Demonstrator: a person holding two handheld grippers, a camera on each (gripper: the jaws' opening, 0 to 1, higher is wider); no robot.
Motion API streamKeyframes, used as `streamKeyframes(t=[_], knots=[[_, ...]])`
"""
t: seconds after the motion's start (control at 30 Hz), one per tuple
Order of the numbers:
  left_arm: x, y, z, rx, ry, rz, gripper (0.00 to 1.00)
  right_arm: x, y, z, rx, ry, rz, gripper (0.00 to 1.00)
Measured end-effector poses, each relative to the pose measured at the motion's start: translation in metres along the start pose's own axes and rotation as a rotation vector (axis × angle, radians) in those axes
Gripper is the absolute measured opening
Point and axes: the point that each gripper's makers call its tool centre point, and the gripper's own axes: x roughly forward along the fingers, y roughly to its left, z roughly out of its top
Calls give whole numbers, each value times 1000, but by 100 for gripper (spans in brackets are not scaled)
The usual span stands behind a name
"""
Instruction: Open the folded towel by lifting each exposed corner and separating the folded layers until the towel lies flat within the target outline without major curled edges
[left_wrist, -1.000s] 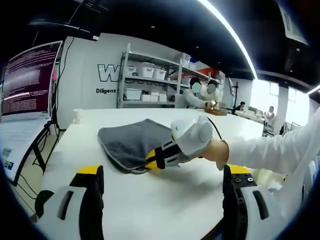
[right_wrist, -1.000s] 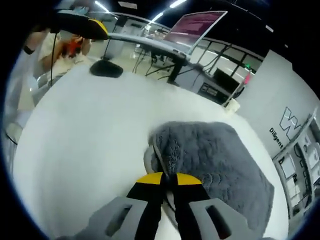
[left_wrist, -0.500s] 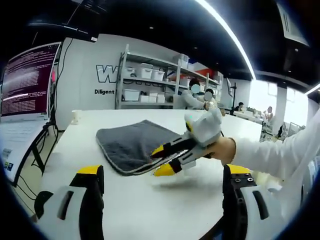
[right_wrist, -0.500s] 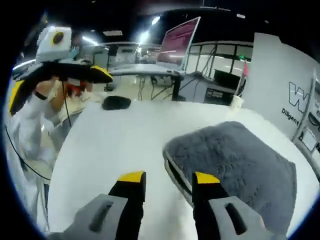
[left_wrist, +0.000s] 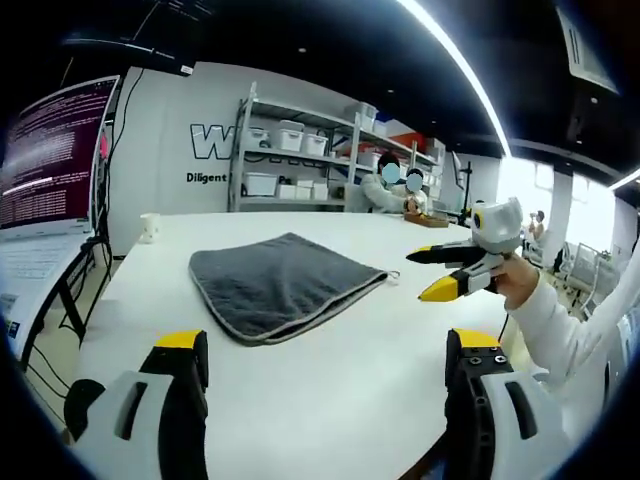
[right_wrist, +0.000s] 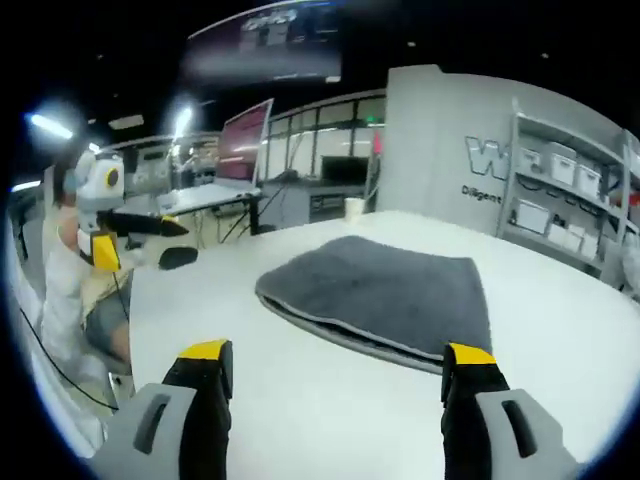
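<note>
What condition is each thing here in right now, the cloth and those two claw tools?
Grey towel: folded in layers, lying on the white table, untouched.
Left gripper: open, empty, short of the towel.
Right gripper: open, empty, off the towel.

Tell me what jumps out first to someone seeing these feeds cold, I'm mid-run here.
The grey folded towel lies in the middle of the white table, its layered edge facing the cameras. In the left gripper view the right gripper hangs in the air off the towel's right side, jaws open and empty; the left gripper has its yellow-tipped jaws wide apart. A lit monitor stands at the left.
</note>
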Motion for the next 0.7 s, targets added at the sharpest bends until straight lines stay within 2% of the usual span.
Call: streamKeyframes(t=[0.03,0.1,0.17,0.27,0.4,0.5,0.57,0.63,0.7], knots=[[0,0,-1,0,5,0,98,-12,0,-1,53,-23,2,95],[-1,-1,-2,8,12,-1,98,-22,3,-1,100,-53,-2,99],[-5,1,-2,8,13,6,98,-33,3,0,98,-88,-23,99],[-10,4,-1,19,11,27,98,-43,3,-3,84,-94,-66,99],[-17,8,-2,51,22,51,98,-59,-13,-4,81,-97,-162,99],[-19,10,-2,58,27,58,98,-68,-22,-9,76,-64,-214,99],[-20,11,-4,60,37,61,97,-72,-27,-18,94,-10,-249,99],[-20,12,-9,58,57,60,97,-76,-28,-35,126,72,-258,99],[-20,13,-10,55,60,61,97,-77,-28,-39,135,87,-264,99]])
